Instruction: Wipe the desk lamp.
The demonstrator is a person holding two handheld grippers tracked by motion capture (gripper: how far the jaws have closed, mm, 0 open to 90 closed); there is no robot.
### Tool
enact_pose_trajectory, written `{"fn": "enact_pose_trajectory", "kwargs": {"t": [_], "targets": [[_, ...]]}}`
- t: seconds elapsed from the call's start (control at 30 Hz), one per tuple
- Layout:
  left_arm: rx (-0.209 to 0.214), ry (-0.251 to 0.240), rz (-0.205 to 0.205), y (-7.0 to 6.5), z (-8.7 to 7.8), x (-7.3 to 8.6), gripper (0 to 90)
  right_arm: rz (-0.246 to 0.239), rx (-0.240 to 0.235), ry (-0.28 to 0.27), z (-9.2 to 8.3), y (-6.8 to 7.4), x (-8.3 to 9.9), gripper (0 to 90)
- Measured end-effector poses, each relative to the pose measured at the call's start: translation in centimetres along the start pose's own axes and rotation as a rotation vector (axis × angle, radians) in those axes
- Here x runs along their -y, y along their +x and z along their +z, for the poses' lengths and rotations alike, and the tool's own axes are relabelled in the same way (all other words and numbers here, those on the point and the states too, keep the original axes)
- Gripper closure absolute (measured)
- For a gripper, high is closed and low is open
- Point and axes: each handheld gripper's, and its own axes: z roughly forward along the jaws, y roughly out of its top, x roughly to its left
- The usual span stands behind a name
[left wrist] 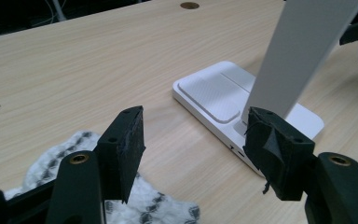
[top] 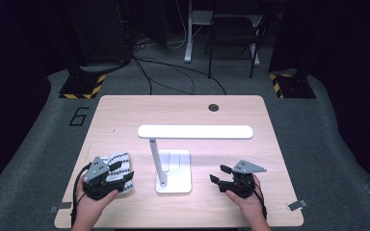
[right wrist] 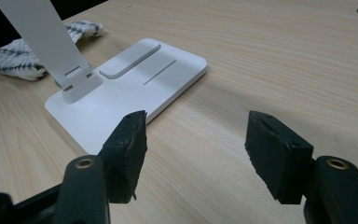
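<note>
A white desk lamp stands mid-table, with a flat base [top: 178, 168], a slanted arm [top: 155, 159] and a long head bar [top: 195, 131]. A black-and-white patterned cloth [top: 119, 161] lies left of the base. My left gripper [top: 125, 175] hovers over the cloth, pointing toward the lamp. Its jaws are open and nothing sits between them [left wrist: 198, 135]; the cloth [left wrist: 158, 205] is below them and the lamp base [left wrist: 214, 93] ahead. My right gripper [top: 218, 174] is right of the base, open and empty [right wrist: 193, 140], facing the base [right wrist: 135, 79] and arm [right wrist: 42, 32].
The wooden table [top: 125, 115] has a round cable hole [top: 213, 107] at the back. Bare wood stretches behind the lamp and along the front edge. Cables, stands and a chair frame are on the floor beyond the table.
</note>
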Motion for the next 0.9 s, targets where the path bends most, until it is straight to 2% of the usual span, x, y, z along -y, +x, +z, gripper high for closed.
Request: {"fn": "enact_pose_trajectory", "kwargs": {"t": [0.23, 0.4, 0.47, 0.57, 0.67, 0.83, 0.9], "targets": [[0.009, -0.002, 0.04, -0.9, 0.7, 0.6, 37.7, 0.0, 0.034, -0.008, -1.3, -0.9, 0.5, 38.5], [0.03, -0.004, 0.022, -1.1, 0.8, 1.4, 37.8, 0.02, 0.044, -0.007, -1.9, -1.3, 1.0, 38.5], [0.033, 0.017, 0.038, -1.3, 0.9, 1.6, 37.7, 0.023, 0.053, -0.007, -2.1, -1.4, 1.1, 38.5], [0.039, 0.02, 0.041, -1.6, 1.1, 1.9, 37.8, 0.024, 0.053, 0.003, -2.2, -1.5, 1.4, 38.5], [0.053, 0.046, 0.05, -1.9, 1.2, 2.4, 37.8, 0.032, 0.062, 0.02, -2.4, -1.4, 1.7, 38.5], [0.053, 0.049, 0.043, -2.0, 1.3, 3.1, 37.9, 0.038, 0.063, 0.041, -2.3, -1.3, 2.0, 38.5], [0.054, 0.066, 0.051, -2.0, 1.4, 3.2, 37.9, 0.032, 0.06, 0.039, -2.1, -1.2, 2.1, 38.5]]}}
